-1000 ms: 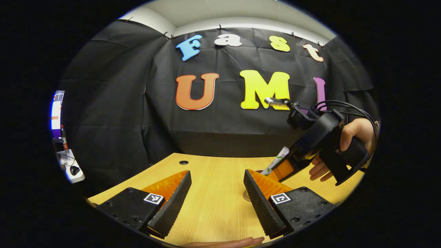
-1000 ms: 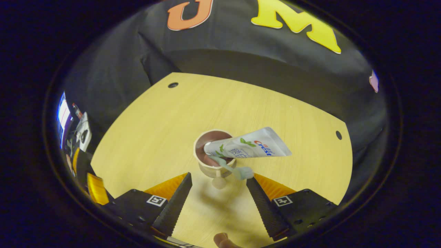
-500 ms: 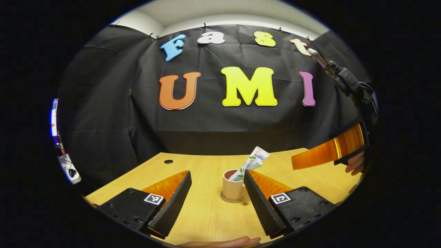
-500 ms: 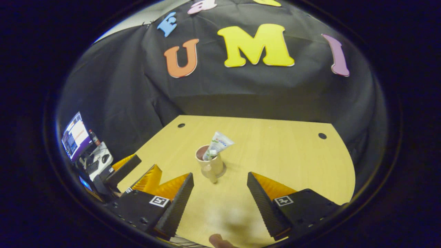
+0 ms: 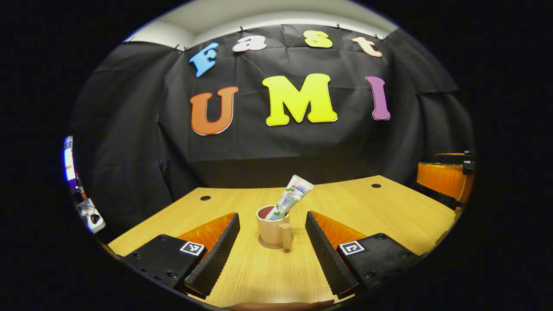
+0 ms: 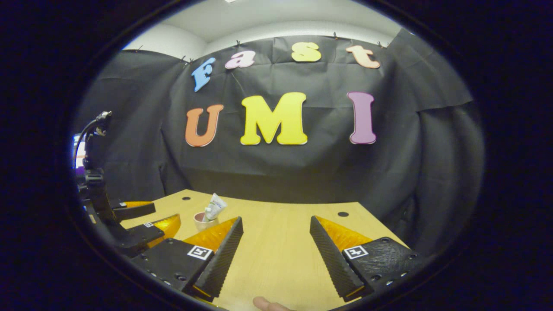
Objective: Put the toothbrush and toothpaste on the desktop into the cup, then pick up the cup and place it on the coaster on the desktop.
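Note:
A beige cup (image 5: 271,231) with a handle stands on the wooden desktop (image 5: 371,211). A white toothpaste tube (image 5: 288,201) leans out of it to the right. A thin round base shows under the cup; I cannot tell whether it is the coaster. My left gripper (image 5: 272,214) is open, and the cup sits just beyond its fingertips, centred between them and untouched. My right gripper (image 6: 275,218) is open over bare desktop with nothing between its fingers. From there the cup (image 6: 202,220) and toothpaste tube (image 6: 214,206) lie far to the left, next to the left gripper (image 6: 144,222). The right gripper (image 5: 445,178) also shows at the table's right edge.
Two cable holes (image 5: 205,198) (image 5: 376,185) mark the desktop's far corners. The black cloth wall closes the back. A lit screen (image 5: 68,159) and some desk clutter stand beyond the table's left edge. A fingertip (image 6: 264,304) shows at the bottom of the right gripper view.
The right gripper pulled up and back from above the cup to the table's right side, leaving the toothpaste in the cup. The left gripper turned so the cup lies between its fingers.

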{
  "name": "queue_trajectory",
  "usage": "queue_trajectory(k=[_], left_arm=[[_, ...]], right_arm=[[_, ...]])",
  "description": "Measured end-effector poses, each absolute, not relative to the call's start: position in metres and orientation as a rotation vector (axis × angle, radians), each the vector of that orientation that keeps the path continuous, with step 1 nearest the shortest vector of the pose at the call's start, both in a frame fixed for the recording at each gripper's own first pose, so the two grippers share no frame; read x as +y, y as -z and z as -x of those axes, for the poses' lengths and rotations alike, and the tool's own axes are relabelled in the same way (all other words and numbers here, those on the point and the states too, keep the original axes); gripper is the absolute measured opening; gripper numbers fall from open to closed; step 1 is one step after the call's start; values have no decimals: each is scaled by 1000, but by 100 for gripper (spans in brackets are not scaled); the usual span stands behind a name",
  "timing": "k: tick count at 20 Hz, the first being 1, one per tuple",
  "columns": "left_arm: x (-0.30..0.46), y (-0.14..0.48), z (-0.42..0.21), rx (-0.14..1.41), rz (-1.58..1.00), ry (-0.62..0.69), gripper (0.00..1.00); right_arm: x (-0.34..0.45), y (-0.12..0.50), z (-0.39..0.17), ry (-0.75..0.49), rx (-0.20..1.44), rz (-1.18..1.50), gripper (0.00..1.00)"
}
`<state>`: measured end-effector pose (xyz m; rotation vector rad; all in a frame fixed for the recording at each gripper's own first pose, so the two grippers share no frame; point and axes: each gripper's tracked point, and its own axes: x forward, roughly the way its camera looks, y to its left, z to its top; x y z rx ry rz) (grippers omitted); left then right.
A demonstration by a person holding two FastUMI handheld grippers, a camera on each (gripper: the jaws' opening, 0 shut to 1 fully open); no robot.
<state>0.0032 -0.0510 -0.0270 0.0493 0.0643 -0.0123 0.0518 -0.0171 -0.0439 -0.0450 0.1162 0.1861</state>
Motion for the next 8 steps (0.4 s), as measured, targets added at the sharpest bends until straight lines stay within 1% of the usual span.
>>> queue_trajectory(k=[1,2,4,6,7,8], left_arm=[[-57,22,0,40,-42,19,97],[-61,16,4,18,-40,18,96],[-62,14,9,9,-43,16,98],[-61,14,11,4,-40,8,97],[-59,15,10,8,-38,6,94],[-57,17,10,16,-34,5,97]], right_arm=[[-21,46,-50,-177,101,53,95],[-20,55,-49,-173,111,49,93],[-18,64,-48,-187,136,-11,95],[-26,70,-49,-179,137,-56,95],[-31,71,-50,-171,131,-61,95],[-34,74,-52,-165,137,-54,93]])
